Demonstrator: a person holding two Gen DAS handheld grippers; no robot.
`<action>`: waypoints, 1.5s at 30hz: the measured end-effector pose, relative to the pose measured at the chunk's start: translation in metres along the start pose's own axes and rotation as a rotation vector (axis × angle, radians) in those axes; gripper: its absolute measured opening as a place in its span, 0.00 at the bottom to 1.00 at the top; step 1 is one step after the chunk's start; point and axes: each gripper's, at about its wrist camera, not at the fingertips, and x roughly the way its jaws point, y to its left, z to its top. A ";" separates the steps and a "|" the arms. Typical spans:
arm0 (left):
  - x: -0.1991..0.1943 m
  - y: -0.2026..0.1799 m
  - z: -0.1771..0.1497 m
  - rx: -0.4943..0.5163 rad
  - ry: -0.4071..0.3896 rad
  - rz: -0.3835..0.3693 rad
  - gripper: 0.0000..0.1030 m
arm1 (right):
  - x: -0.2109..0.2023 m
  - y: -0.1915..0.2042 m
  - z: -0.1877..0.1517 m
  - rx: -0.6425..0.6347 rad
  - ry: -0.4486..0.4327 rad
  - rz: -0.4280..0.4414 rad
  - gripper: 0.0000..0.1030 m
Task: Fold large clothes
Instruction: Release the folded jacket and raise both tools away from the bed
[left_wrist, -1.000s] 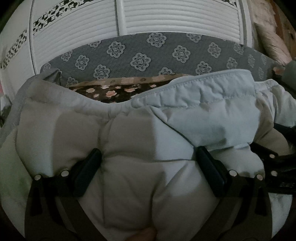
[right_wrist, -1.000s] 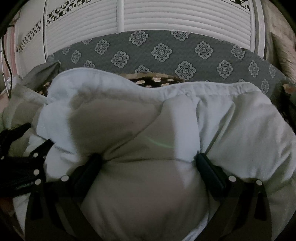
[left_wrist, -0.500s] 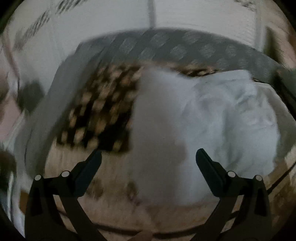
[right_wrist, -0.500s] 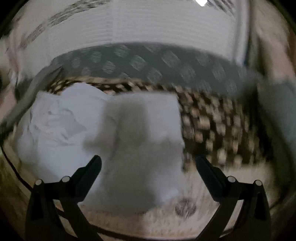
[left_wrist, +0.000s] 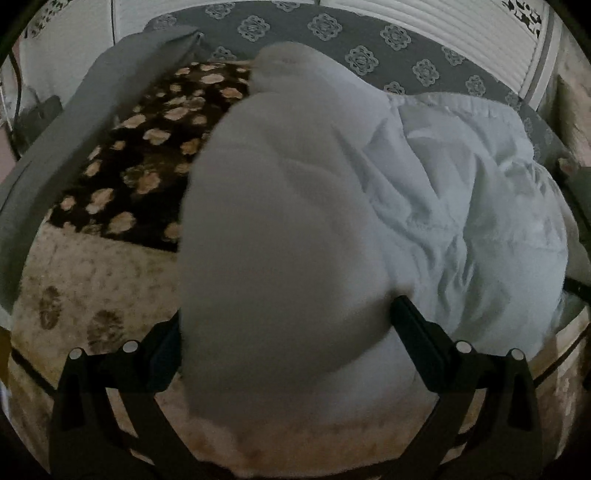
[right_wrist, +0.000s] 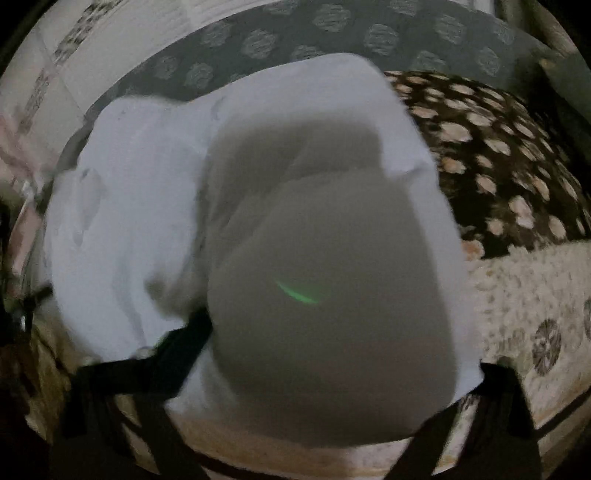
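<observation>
Both tools tilt steeply down over the bed (left_wrist: 92, 266). The left tool (left_wrist: 284, 332) is clamped on a padded sleeve of the white jacket (left_wrist: 461, 206). The right tool (right_wrist: 332, 339) is closing on the other sleeve, pads touching it.

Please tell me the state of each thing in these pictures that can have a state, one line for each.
Padded jacket: crumpled on the bed, a puffy part between each gripper's fingers.
Left gripper: jaws wide, jacket bulging between them; grip unclear.
Right gripper: jaws closing around a jacket fold.
Flowered dark blanket: spread flat beside the jacket.
</observation>
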 end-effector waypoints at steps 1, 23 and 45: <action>0.004 -0.003 -0.001 0.008 -0.002 0.003 0.97 | -0.002 -0.003 0.004 0.059 -0.010 0.018 0.58; 0.015 -0.101 -0.002 0.056 -0.073 -0.358 0.90 | -0.059 -0.139 -0.019 0.317 -0.013 -0.146 0.85; -0.274 0.028 -0.105 -0.087 -0.551 0.063 0.97 | -0.244 0.038 -0.153 0.038 -0.599 -0.016 0.99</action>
